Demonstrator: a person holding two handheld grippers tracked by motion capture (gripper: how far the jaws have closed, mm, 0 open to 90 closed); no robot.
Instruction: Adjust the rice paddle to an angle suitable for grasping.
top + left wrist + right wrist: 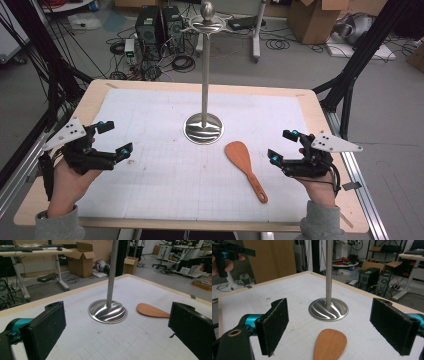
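Both claws gape wide and empty; the wooden spatula [245, 168], lower right of centre, looks light, stiff, best pinched mid-handle.

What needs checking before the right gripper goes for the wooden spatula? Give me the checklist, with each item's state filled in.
1. Right gripper open wide enough: ok, jaws stand well apart with nothing between them.
2. Wooden spatula free to take: ok, it lies flat on the white mat, touching nothing else.
3. Spatula lined up with the gripper: ok, in the right gripper view its blade lies between the jaws, just ahead.
4. Metal stand out of the path: ok, its base sits beyond the blade, apart from it.
5. Left gripper clear of the spatula: ok, open, on the far side of the table.
6. Handle hole for hanging: cannot tell.
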